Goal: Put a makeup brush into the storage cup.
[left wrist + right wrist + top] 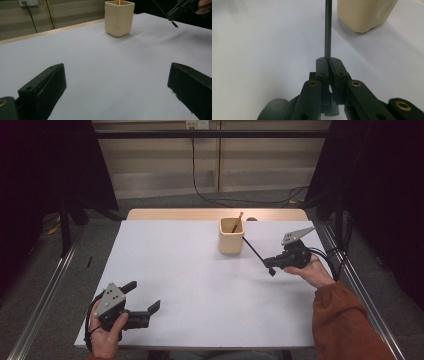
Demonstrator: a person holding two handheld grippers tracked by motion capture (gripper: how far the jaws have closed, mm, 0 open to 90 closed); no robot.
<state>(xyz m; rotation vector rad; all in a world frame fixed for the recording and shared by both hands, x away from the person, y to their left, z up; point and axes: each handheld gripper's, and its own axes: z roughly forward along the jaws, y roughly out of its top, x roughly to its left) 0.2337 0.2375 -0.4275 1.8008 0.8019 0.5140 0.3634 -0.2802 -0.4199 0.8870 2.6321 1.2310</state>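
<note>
Stick, thin, black and dead straight, looks light and stiff but slippery, so pinching near one end like now seems sensible. It's right of centre in the high view, clenched in the right tongs, just beside the cream cup. Left tongs gape empty, lower left, over the table.

Right gripper, apparently clamping thin black stick, beside cup.
</note>
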